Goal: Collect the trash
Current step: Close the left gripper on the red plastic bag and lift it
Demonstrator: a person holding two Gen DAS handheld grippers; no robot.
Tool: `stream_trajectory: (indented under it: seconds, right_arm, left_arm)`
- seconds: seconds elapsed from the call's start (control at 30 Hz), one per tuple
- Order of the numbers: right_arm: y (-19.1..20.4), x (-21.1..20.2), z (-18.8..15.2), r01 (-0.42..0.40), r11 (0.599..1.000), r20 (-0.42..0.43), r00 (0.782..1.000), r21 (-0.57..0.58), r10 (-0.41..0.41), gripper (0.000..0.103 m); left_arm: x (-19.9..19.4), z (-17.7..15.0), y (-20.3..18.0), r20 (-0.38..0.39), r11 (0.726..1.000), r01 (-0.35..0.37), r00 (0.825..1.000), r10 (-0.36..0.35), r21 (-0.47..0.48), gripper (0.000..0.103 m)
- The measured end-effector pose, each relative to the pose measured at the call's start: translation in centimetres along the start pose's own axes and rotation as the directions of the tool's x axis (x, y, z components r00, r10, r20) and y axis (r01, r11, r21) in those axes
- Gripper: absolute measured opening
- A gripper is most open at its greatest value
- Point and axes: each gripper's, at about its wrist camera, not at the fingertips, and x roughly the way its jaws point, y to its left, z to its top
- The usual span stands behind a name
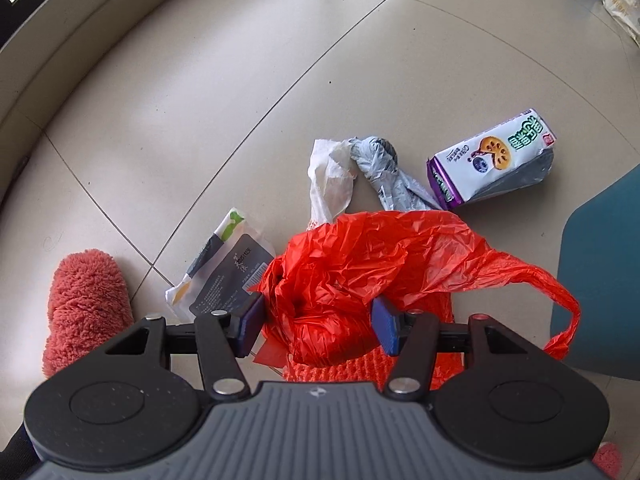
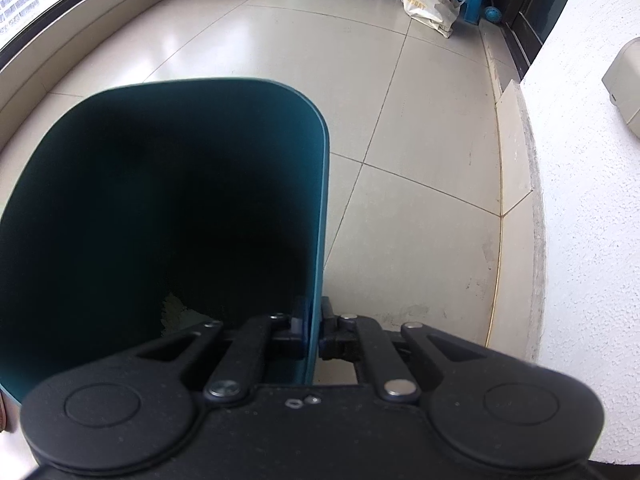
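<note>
With the left gripper [image 1: 318,326] jaws spread wide around the crumpled red plastic bag [image 1: 372,264] on the floor, closing might pinch only loose film that slips free, while the right gripper [image 2: 314,334] jaws clamp the teal bin [image 2: 160,216] wall.

Beige tiled floor [image 1: 224,92] carries a purple-white carton [image 1: 490,158], crumpled tissue [image 1: 330,178] (beside a grey wrapper [image 1: 386,174]).

A bright orange-red plastic bag [image 1: 384,256], a white-and-purple carton [image 1: 486,160] (printed with green characters), a grey crumpled bag [image 1: 390,172], a teal bin [image 2: 160,200], and beige floor tiles [image 1: 200,100].
</note>
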Motion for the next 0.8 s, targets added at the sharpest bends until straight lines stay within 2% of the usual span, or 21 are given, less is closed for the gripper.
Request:
stream_trajectory:
  seconds: [0.23, 0.47, 0.67, 0.8]
  right_arm:
    - [0.8, -1.4, -1.5, -0.011, 1.000, 0.047, 0.999, -0.007, 0.011, 0.003]
    - [-0.1, -1.8, -1.0, -0.029, 1.000, 0.050, 0.998, 0.011, 0.028, 0.003]
    - [0.0, -1.9, -1.0, -0.029, 1.000, 0.055, 0.998, 0.007, 0.028, 0.003]
    - [0.1, -2.0, -0.9, -0.031, 0.999, 0.054, 0.998, 0.009, 0.031, 0.004]
  left_arm:
    - [-5.9, 0.7, -1.5, 0.079, 0.999, 0.017, 0.997, -0.020, 0.047, 0.056]
    - [-11.9, 0.9, -3.9, 0.156, 0.992, 0.026, 0.987, -0.046, 0.125, 0.056]
    - [-17.1, 1.8, -5.9, 0.229, 0.988, 0.047, 0.970, -0.081, 0.149, 0.056]
    - [-21.1, 2.8, -7.8, 0.290, 0.980, 0.081, 0.948, -0.131, 0.180, 0.056]
